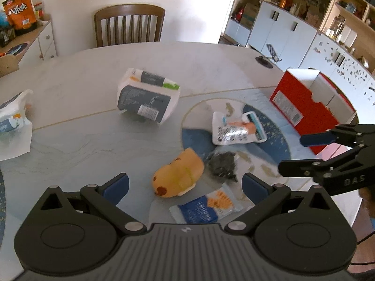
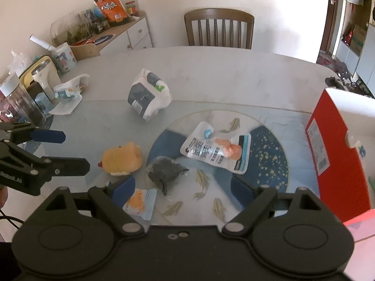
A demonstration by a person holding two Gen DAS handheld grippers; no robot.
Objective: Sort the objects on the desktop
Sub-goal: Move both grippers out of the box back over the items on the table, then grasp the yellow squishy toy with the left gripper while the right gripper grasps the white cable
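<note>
The toy is lying on the counter, left of the dark bag; the box is standing far right, the chair behind.

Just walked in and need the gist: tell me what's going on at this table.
A person holds two grippers over the table, sorting not yet begun. The left gripper and right gripper are both open and empty. A yellow plush toy, a blue snack packet and a white pouch lie loose; the red box stands at the right.
</note>
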